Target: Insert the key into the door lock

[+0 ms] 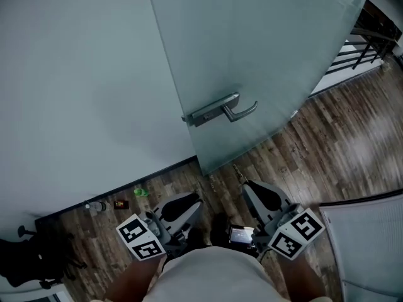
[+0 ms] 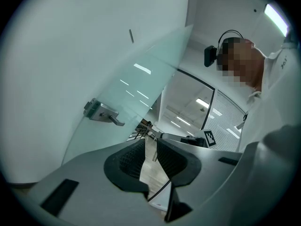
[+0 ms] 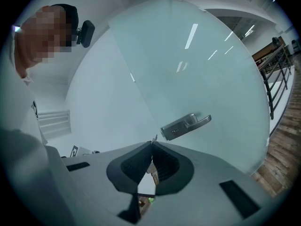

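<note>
A frosted glass door (image 1: 264, 55) stands ahead, carrying a metal lever handle and lock plate (image 1: 219, 111). The same handle and lock plate (image 3: 184, 125) shows just above my right gripper's jaws, and the handle (image 2: 101, 112) appears at the left in the left gripper view. My right gripper (image 1: 247, 185) is shut on a small key (image 3: 154, 138) whose tip sticks out past the pads; the key (image 1: 238, 171) points at the door's lower edge, well short of the lock. My left gripper (image 1: 196, 201) hangs beside it, its jaws (image 2: 149, 147) apart with nothing between them.
A plain wall (image 1: 75, 93) adjoins the door on the left. At its foot on the wood floor lie a bottle (image 1: 96, 206), a dark item (image 1: 121, 204) and a green scrap (image 1: 140, 192). A black chair (image 1: 25, 257) is at lower left, a railing (image 1: 365, 46) at upper right, a ribbed panel (image 1: 368, 244) at lower right.
</note>
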Motion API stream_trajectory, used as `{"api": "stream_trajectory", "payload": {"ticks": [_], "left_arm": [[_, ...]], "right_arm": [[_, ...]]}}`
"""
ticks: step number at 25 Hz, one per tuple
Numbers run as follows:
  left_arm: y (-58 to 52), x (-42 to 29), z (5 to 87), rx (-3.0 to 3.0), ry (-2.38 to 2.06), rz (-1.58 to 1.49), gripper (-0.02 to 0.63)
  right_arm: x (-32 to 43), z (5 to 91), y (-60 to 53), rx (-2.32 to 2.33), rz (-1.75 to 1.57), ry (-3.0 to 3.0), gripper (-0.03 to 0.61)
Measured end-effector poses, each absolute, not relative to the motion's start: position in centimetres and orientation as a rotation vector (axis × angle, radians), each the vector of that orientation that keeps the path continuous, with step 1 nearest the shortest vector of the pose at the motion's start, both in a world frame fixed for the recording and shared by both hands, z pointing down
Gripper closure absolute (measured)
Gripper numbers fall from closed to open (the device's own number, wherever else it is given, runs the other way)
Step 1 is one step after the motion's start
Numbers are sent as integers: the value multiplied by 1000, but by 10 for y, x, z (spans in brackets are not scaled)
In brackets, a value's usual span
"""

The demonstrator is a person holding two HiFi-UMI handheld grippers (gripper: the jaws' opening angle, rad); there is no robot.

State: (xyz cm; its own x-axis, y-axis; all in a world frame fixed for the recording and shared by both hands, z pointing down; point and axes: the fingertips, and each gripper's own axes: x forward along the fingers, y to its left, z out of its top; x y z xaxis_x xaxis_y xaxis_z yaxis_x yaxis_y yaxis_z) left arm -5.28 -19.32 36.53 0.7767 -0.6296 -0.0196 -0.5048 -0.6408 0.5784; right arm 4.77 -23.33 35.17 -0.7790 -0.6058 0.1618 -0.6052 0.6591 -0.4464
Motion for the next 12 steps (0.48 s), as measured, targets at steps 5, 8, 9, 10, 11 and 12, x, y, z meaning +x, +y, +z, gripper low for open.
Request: {"api": "stream_trajectory", "payload": {"ticks": [5, 8, 9, 10, 11, 12], "left_arm": [[-206, -60, 366, 2409, -887, -292, 523], [-211, -70, 364, 2404, -904, -295, 523], [-213, -73, 363, 2405, -904, -294, 523], [-214, -76, 362, 2408, -899, -292, 522], [-216, -78, 361, 2412, -891, -288, 523], [-217, -81, 361, 2416, -881, -282, 523]], "right_arm": [[38, 359, -246, -1002, -786, 2895, 561], [30, 357, -249, -996, -782, 2905, 561], [28, 355, -250, -1003, -775, 2903, 561], [26, 353, -252, -1013, -769, 2897, 561], [24, 352, -253, -1025, -764, 2890, 561], [22, 351, -254, -1036, -759, 2882, 561]]}}
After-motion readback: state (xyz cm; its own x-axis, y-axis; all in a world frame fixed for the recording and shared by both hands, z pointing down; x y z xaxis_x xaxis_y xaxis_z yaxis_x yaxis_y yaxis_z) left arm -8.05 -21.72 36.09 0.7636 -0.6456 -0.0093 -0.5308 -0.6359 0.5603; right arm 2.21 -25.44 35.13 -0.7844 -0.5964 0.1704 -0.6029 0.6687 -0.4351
